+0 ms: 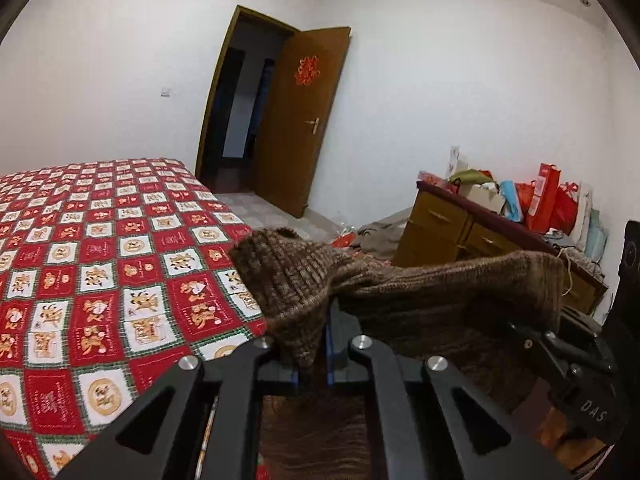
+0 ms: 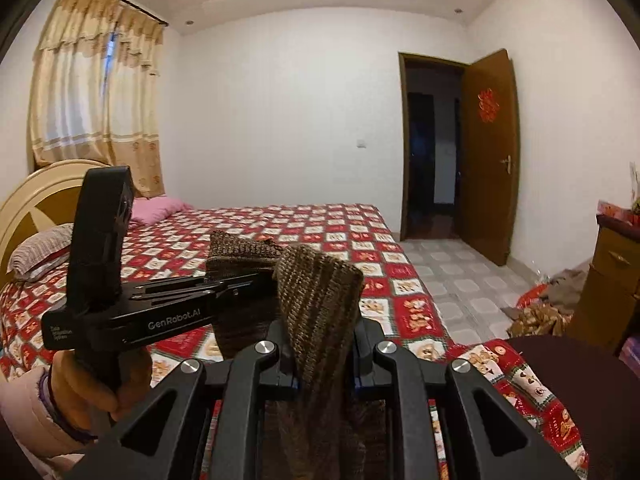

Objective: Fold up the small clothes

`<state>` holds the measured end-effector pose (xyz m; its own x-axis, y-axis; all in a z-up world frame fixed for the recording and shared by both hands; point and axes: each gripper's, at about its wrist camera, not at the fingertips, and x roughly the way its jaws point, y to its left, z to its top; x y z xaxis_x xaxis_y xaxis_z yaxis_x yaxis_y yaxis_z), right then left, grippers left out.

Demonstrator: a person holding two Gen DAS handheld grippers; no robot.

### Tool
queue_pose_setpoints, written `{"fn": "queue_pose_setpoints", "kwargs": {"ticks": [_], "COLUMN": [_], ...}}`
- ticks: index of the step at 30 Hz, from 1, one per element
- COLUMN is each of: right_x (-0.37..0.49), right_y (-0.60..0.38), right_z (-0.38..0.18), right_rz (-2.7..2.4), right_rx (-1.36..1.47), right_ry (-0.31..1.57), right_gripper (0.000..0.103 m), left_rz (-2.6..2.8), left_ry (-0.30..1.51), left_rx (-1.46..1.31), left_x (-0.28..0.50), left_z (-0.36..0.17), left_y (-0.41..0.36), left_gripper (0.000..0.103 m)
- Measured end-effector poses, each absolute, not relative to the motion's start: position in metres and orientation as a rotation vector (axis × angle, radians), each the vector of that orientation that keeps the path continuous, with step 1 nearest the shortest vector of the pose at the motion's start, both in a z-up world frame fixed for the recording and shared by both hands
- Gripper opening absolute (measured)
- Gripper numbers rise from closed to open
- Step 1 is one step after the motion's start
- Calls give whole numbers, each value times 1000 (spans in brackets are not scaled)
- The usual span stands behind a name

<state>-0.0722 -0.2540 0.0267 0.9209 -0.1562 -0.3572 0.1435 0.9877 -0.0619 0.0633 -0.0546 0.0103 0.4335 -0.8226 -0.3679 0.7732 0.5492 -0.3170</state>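
A brown ribbed knit garment (image 1: 420,292) hangs in the air between both grippers, above the near edge of the bed. My left gripper (image 1: 312,360) is shut on one corner of it; the knit folds up over the fingers. My right gripper (image 2: 322,364) is shut on another corner (image 2: 320,300), which stands up between the fingers. The left gripper also shows in the right wrist view (image 2: 240,284), held by a hand, pinching the knit. The right gripper body shows at the right of the left wrist view (image 1: 580,364).
A bed with a red and white patterned cover (image 1: 100,260) lies below and ahead. A wooden dresser (image 1: 460,232) piled with red bags stands at the right wall. Clothes and clutter lie on the tiled floor (image 2: 532,312). An open brown door (image 1: 300,120) is behind.
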Motion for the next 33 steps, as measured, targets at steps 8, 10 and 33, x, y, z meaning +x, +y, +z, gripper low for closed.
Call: {"fn": "queue_pose_setpoints", "kwargs": {"ticks": [8,10,33], "right_x": [-18,-3,91], "right_y": [-314,-327,-437], "right_z": [-11,-26,-126], "right_rz": [-169,-179,-229], "right_rx": [-8,-17,83], "right_ry": [487,525,859], "right_gripper": [17,17,34], "left_rz": [-951,-947,-704], "left_ry": [595,622,878], "left_rx": [-55,-43,129], "left_x": [103,114,195], "left_z": [-19,-30,-121], "left_y": [-103,-117,-192], "left_gripper": [8,8,83]}}
